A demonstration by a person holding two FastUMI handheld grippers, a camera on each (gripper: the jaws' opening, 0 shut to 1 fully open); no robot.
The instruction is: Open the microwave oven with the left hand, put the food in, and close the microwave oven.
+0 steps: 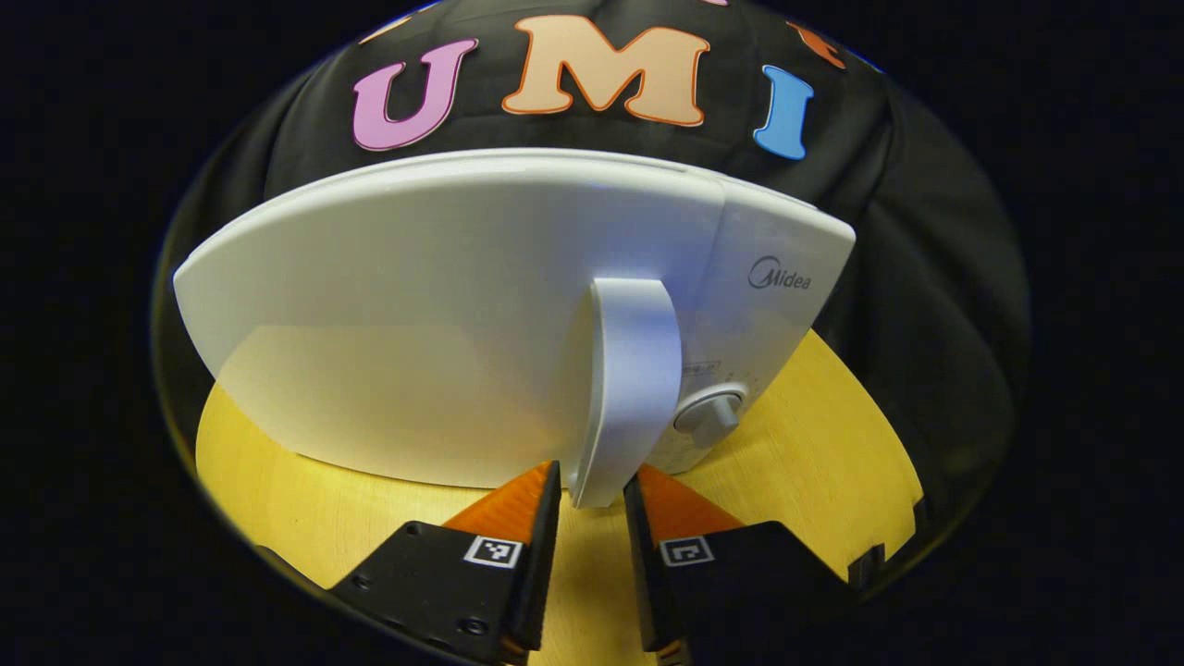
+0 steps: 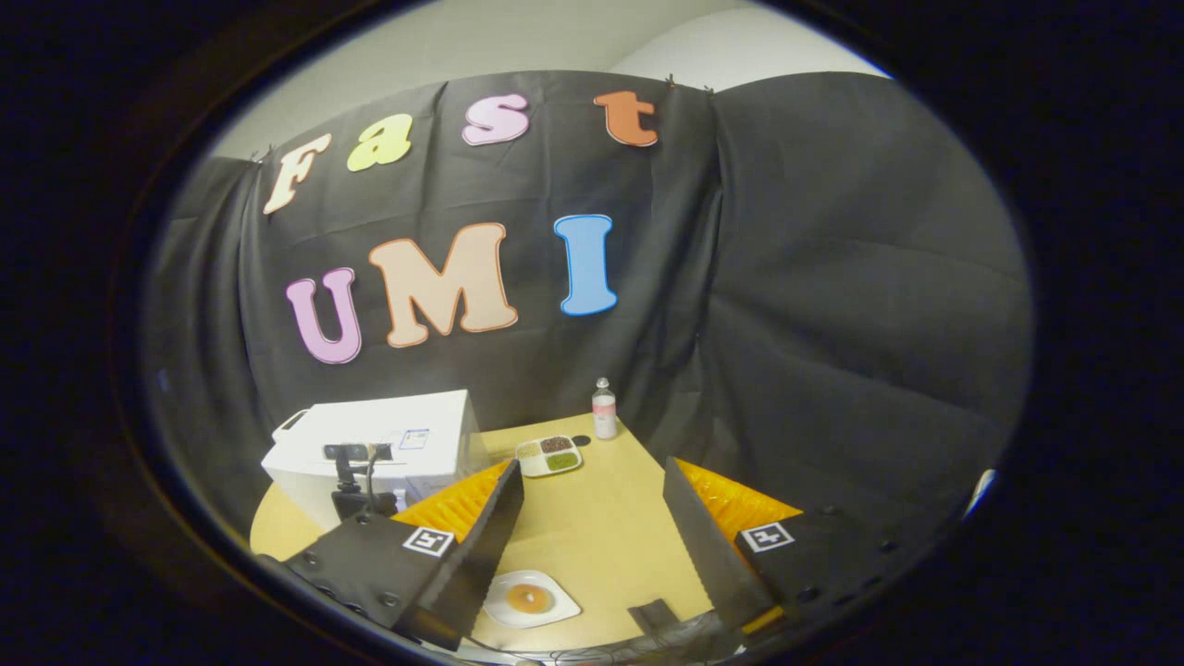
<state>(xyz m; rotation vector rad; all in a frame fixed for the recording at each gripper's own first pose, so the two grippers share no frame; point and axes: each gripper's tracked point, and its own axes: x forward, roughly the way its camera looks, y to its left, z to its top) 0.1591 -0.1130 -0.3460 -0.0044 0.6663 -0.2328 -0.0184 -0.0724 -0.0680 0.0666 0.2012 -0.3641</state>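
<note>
The white microwave oven (image 1: 481, 314) stands on the yellow worktop (image 1: 814, 435), its door closed and its upright handle (image 1: 629, 388) just right of the middle in the left gripper view. The left tool (image 1: 592, 495) sits at the handle's lower end, fingers parted to either side of it; contact cannot be told. In the right gripper view, the right tool (image 2: 592, 518) hangs wide open above the worktop, with the food (image 2: 530, 598) on a white plate (image 2: 555, 610) below it. A divided tray (image 2: 549, 455) and a bottle (image 2: 604, 409) stand farther back.
</note>
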